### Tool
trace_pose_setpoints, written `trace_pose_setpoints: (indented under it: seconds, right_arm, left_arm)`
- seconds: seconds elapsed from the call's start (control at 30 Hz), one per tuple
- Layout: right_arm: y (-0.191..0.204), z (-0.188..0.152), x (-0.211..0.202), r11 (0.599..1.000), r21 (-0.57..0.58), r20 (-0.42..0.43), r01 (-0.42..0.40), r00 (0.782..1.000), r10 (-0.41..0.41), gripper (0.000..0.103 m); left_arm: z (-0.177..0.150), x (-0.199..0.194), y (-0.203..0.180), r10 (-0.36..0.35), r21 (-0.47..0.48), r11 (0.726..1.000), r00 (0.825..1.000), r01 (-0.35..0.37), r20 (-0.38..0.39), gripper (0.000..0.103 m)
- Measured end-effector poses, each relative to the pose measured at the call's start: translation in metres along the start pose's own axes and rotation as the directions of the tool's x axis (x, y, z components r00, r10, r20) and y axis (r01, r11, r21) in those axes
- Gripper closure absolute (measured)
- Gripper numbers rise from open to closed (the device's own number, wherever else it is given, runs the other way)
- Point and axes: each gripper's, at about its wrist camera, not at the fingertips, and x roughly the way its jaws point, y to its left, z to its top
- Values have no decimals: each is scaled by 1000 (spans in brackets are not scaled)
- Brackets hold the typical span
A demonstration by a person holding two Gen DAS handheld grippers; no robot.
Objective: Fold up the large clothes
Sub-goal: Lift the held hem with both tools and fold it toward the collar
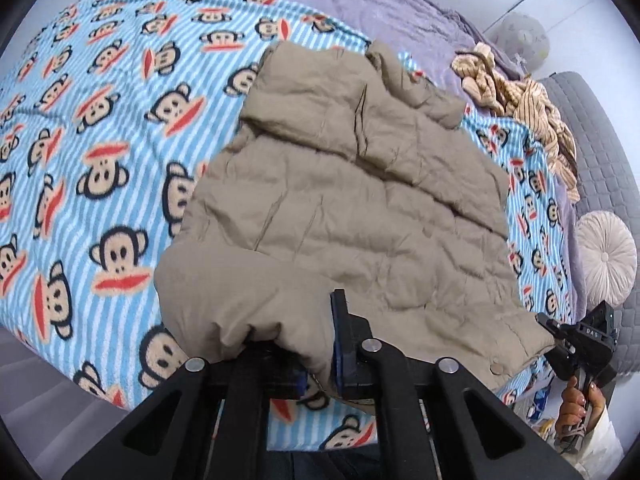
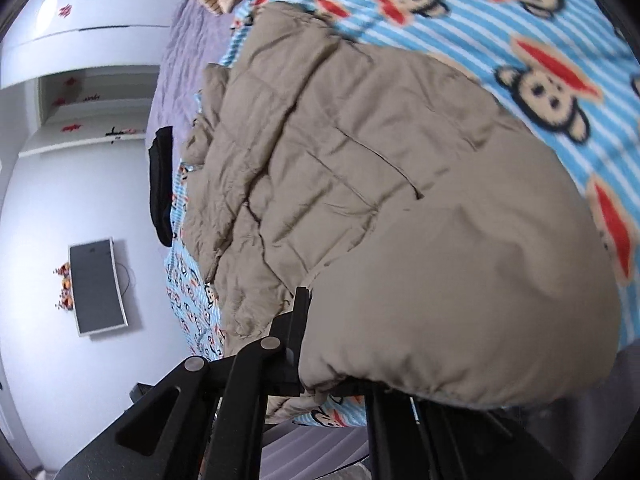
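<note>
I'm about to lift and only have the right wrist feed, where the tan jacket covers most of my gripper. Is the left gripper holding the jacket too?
Observer: Yes. The left gripper is shut on the near hem of the tan jacket.
Operator: Can you see my right gripper from there?
Observer: Yes, the right gripper is at the jacket's near right corner, with the hand on its handle.
Operator: Anything beyond the jacket?
Observer: A crumpled beige striped garment lies at the far right of the monkey-print blanket.
</note>
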Motion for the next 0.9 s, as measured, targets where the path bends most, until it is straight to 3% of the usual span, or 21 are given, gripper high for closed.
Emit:
trace_pose_setpoints:
  seconds: [0.17, 0.33, 0.67, 0.9]
  right_arm:
    - [51, 36, -13, 988, -156, 6, -19, 1000, 20, 96]
    - [103, 68, -26, 961, -278, 70, -8, 997, 29, 97]
    - [195, 151, 13, 907, -409, 188, 98, 982, -21, 97]
    - [217, 217, 72, 881, -440, 191, 173, 977, -97, 97]
  left_arm:
    - [48, -31, -25, 3, -28, 1000, 983, 3, 182, 93]
    - [99, -43, -42, -7, 1, 1000, 959, 7, 284, 93]
    - [221, 5, -53, 56, 79, 993, 953, -83, 297, 93]
    - [275, 91, -49, 148, 94, 979, 950, -180, 274, 93]
